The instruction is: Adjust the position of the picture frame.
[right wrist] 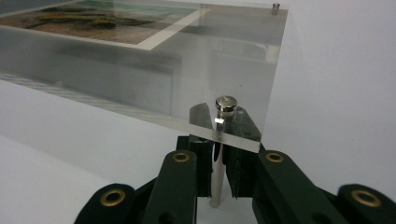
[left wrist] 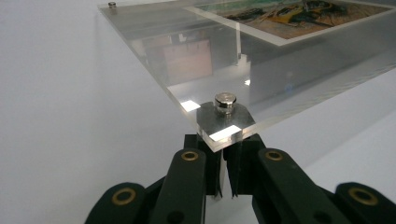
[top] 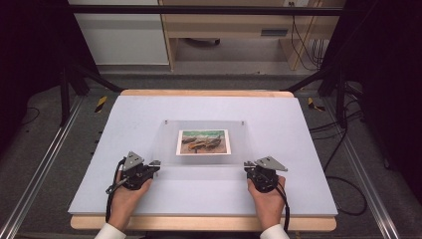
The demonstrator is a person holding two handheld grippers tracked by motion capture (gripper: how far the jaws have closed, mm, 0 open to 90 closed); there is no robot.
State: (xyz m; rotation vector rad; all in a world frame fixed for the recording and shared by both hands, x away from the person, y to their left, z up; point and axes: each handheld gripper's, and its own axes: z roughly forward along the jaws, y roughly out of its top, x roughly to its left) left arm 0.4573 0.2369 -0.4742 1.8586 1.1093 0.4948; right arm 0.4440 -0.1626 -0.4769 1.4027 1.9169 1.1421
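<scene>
My two tongs are black: the left gripper (top: 155,163) and the right gripper (top: 247,166) each carry a grey plate on top, and brass-coloured rivets dot their black jaws. The clear panel (top: 164,144) is see-through, with shiny silver studs (left wrist: 225,101) at its corners. The picture (top: 202,142) under it has a white border and shows green-blue at the top with brown, yellow and orange shapes below. The mat (top: 298,184) is pale lavender-grey, on a light wooden table (top: 199,93). My sleeves are white.
</scene>
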